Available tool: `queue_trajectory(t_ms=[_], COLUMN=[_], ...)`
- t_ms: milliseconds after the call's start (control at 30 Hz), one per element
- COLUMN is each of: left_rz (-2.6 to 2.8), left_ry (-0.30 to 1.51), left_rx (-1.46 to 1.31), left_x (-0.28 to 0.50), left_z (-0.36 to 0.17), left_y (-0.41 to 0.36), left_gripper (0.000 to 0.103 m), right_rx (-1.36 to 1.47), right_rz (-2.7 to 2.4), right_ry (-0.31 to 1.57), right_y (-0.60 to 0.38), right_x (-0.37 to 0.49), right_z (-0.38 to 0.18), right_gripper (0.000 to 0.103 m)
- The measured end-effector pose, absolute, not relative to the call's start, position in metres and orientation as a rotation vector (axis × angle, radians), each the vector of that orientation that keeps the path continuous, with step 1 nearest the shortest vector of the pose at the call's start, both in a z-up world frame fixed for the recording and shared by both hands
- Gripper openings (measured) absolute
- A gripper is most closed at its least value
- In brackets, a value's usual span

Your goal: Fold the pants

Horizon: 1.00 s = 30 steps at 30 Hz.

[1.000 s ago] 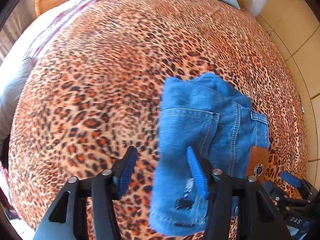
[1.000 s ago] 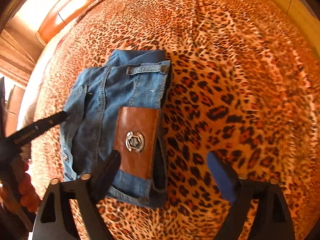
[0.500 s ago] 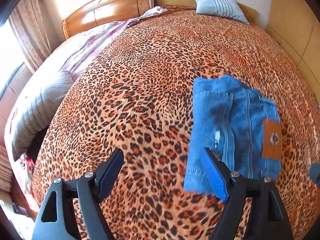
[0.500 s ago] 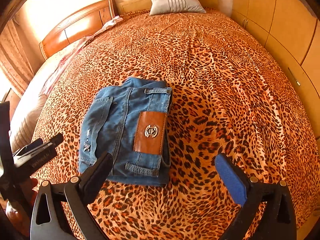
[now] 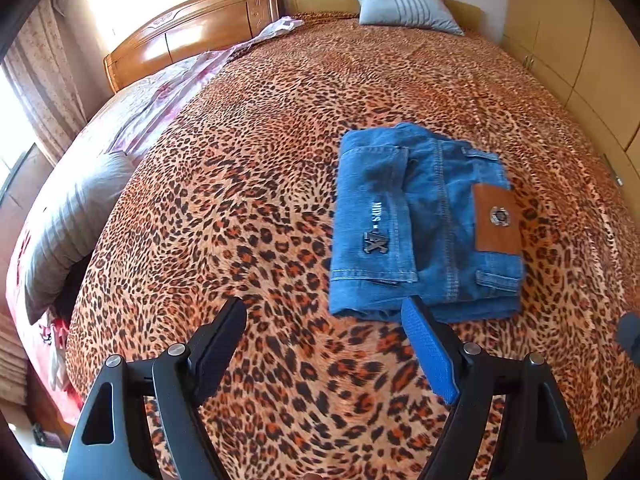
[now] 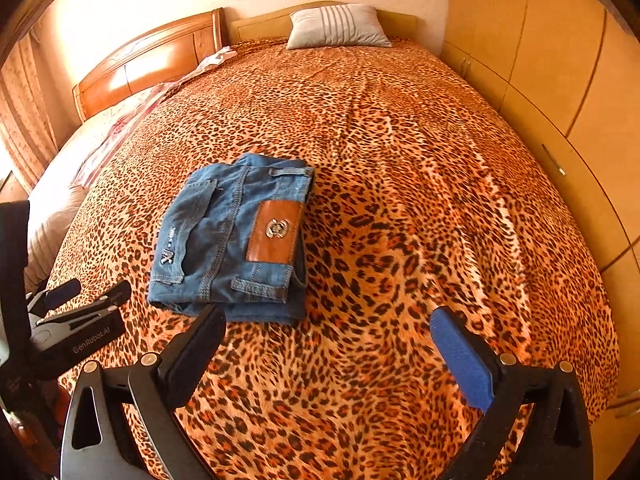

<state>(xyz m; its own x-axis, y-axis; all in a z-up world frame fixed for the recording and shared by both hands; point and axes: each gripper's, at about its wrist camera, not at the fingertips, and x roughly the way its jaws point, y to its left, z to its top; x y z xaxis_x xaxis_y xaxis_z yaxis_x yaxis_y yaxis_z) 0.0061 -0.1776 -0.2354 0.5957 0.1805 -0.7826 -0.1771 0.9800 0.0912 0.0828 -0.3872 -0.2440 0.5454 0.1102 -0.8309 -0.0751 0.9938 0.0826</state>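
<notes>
Both of your grippers are spread wide with nothing between the jaws. Your left gripper (image 5: 324, 344) hangs over the leopard-print cover (image 5: 260, 208), and its blue pad (image 5: 430, 354) sits just in front of the near edge of the pants (image 5: 420, 220) without pressing on them. Your right gripper (image 6: 326, 354) is likewise held above bare cover, its dark finger (image 6: 192, 356) close to the near corner of the pants (image 6: 228, 236) but apart from the denim.

You have no bin, basket or drawer in view; the bed (image 6: 400, 140) is the only thing carrying anything. On it the pants lie as a compact folded bundle, roughly rectangular, resting flat near the middle of the cover. The brown leather patch (image 6: 276, 232) with its metal emblem faces up on the right part of the bundle, and a back pocket with a small metal logo (image 5: 374, 242) faces up on the left part. Belt loops show along the near and far edges.

A striped pillow (image 6: 338, 26) lies at the head of the bed, well apart from the pants. From your right camera the left gripper (image 6: 86, 298) shows at the left edge, beside the bundle and not touching it.
</notes>
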Motion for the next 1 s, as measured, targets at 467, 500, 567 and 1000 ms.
queue_trajectory(t_ms=[467, 500, 567, 1000], left_rz=[0.083, 0.078, 0.070, 0.076], left_ry=[0.868, 0.864, 0.862, 0.860], left_rx=[-0.005, -0.006, -0.006, 0.011], left_x=[-0.023, -0.025, -0.027, -0.042], left_z=[-0.216, -0.215, -0.214, -0.211], left_y=[-0.200, -0.201, -0.203, -0.212], left_gripper=[0.080, 0.080, 0.080, 0.080], right_rx=[0.059, 0.056, 0.052, 0.045], right_rz=[0.051, 0.051, 0.052, 0.090], right_ry=[0.997, 0.994, 0.990, 0.972], right_y=[-0.420, -0.420, -0.422, -0.426], right_x=[0.053, 0.052, 0.052, 0.048], right_z=[-0.249, -0.247, -0.246, -0.246], right_gripper=[0.103, 0.103, 0.103, 0.103])
